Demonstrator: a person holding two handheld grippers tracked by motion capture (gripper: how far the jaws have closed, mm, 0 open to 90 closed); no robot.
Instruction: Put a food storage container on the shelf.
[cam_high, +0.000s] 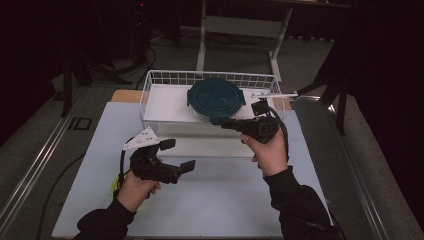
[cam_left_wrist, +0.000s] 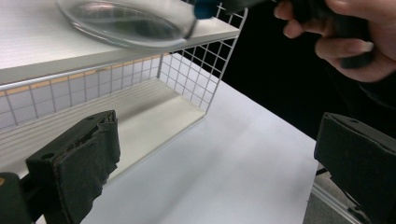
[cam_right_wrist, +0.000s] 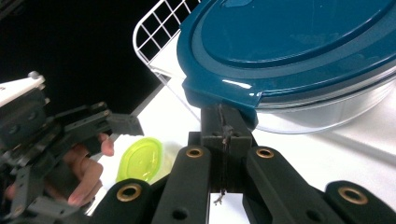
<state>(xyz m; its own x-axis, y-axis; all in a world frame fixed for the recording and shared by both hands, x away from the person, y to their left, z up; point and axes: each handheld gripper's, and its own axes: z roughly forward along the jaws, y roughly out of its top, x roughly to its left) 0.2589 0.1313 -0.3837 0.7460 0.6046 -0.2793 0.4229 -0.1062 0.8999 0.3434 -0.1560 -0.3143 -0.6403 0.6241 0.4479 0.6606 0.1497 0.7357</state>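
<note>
From the high view I see a white wire basket (cam_high: 150, 95) at the far side of the pale worktop (cam_high: 225, 200), with a white shelf board inside it. On that board sits a clear round container (cam_high: 202, 116) closed with a dark teal lid (cam_high: 215, 95).

My right gripper (cam_high: 227, 123) reaches to the near edge of the container. In the right gripper view its fingers (cam_right_wrist: 219, 135) are pressed together with no gap, tips tucked just under the lid's tab (cam_right_wrist: 222, 93). I cannot tell whether they pinch the tab or only touch it; the contact point is hidden by the lid's overhang. The container's clear wall (cam_right_wrist: 327, 112) shows below the lid, cut off at the right edge.

My left gripper (cam_high: 181, 156) hovers over the worktop in front of the basket, well apart from the container. Its fingers (cam_left_wrist: 79, 163) stand wide apart with nothing between them; in the left gripper view the right-hand one is cropped by the frame edge. That view shows the basket's wire corner (cam_left_wrist: 205, 79), a lower tray floor under the shelf board, and the blurred underside of the container (cam_left_wrist: 126, 23) at the top, mostly cut off. The right hand (cam_left_wrist: 350, 37) shows at upper right, partly out of frame.

A yellow-green round object (cam_right_wrist: 140, 158) lies by the left hand in the right gripper view; a sliver of it (cam_high: 114, 186) peeks out by the left wrist in the high view. I cannot make out what it is.

The room beyond the worktop is dark; a table frame (cam_high: 240, 30) is faintly visible behind the basket.
</note>
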